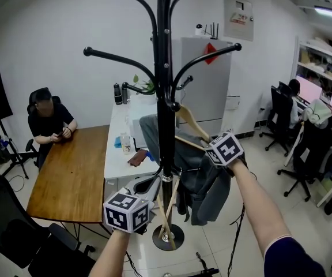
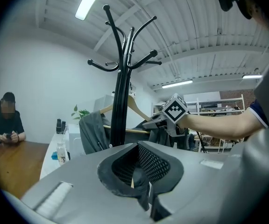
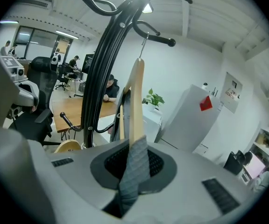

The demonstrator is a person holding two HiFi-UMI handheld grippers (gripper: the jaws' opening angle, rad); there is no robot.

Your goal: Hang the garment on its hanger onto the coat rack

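The black coat rack stands in front of me. A wooden hanger carrying a grey garment hangs at its right side, its metal hook over a short rack arm. My right gripper is shut on the garment-covered end of the hanger; ribbed grey cloth fills its jaws. The left gripper sits low beside the pole with its jaws together, and I see nothing gripped in them. From the left gripper view the right gripper shows next to the pole.
A person sits at a wooden table on the left. A white table with bottles and a grey cabinet stand behind the rack. Office chairs and seated people are at the right. A black chair is at lower left.
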